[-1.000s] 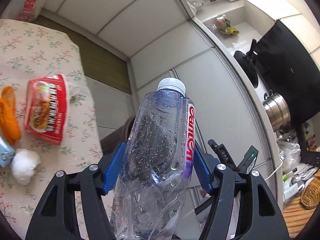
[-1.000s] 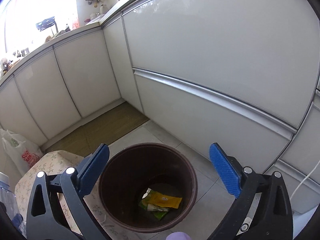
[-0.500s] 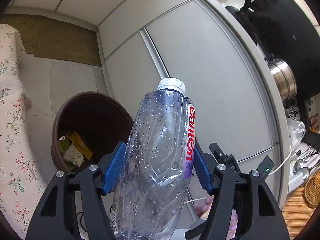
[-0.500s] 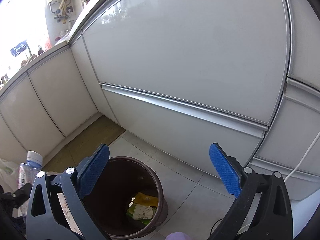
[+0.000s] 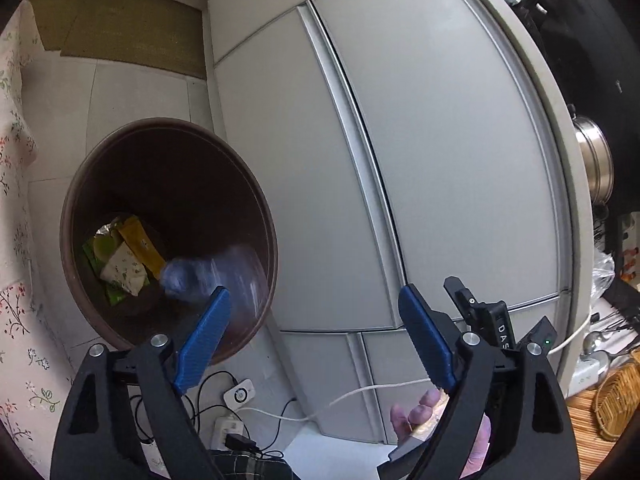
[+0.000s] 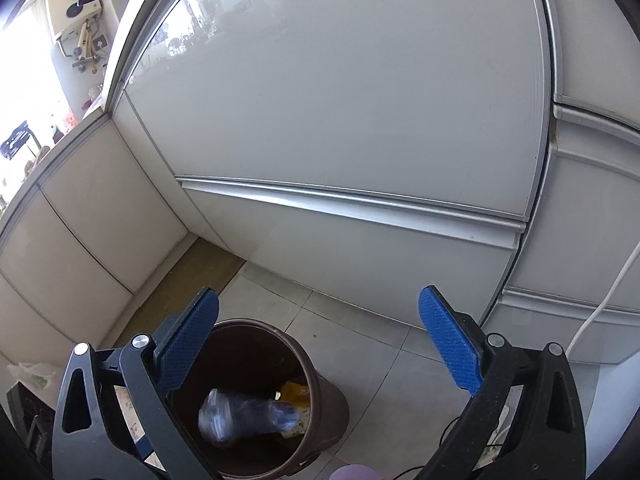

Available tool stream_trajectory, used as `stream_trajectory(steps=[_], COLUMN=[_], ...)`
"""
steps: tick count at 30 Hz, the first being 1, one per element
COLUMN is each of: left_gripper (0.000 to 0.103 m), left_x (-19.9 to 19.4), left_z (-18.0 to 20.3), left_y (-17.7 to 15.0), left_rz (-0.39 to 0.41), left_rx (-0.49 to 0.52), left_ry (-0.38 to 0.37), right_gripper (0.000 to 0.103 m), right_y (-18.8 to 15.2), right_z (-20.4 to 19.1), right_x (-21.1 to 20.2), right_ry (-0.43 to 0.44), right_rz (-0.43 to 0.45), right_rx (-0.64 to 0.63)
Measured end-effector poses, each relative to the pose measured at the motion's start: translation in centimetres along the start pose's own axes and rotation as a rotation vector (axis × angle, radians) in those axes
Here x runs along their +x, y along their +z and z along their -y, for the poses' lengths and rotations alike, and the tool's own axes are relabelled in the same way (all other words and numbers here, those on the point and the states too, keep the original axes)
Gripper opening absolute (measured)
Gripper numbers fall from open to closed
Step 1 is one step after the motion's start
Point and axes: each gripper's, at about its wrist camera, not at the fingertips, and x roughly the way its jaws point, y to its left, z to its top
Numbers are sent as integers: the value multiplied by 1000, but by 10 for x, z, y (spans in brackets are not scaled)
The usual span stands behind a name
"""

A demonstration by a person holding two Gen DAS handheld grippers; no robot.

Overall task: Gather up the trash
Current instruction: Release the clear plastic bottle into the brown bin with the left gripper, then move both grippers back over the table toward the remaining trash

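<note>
A round brown trash bin (image 5: 100, 168) stands on the tiled floor beside white cabinets; it also shows in the right wrist view (image 6: 332, 412). A clear plastic bottle (image 5: 216, 276) is blurred in mid-fall inside the bin's mouth, also visible in the right wrist view (image 6: 244, 416). Yellow and green wrappers (image 5: 124, 252) lie at the bin's bottom. My left gripper (image 5: 312, 336) is open and empty above the bin's right rim. My right gripper (image 6: 316, 344) is open and empty above the bin.
White cabinet doors (image 5: 400, 140) stand right behind the bin. A flowered tablecloth (image 5: 16, 280) hangs at the left. Cables and a small white device (image 5: 240, 394) lie on the floor. A steel pot (image 5: 596, 168) sits on the counter.
My left gripper opened and let go of the bottle, which now drops into the bin. The right gripper stayed open and tilted up toward the cabinets.
</note>
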Motion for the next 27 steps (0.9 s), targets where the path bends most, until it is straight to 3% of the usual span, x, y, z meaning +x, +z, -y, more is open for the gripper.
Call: stream_trajectory(steps=[6,15,23,27], left_gripper=[83,83,83,86], left_x=[-34,-137,-233,-284], left_z=[-17,-76,-128,-156], left_y=[-14,-51,-84,-102], left_rz=[33,177,301,395], left_rx=[-2,-56,-157,-228], left_ry=[60,224,266,360], right_gripper=[96,96,96,96], right_y=[-6,-39,-91,-126], right_z=[-19,-84,-156,-194], right_x=[-4,-15,-32,-43], right_ry=[35,113,213,274], right_rz=[-9,-45,-94,-132], right_rx=[-38,-203,-403,-516])
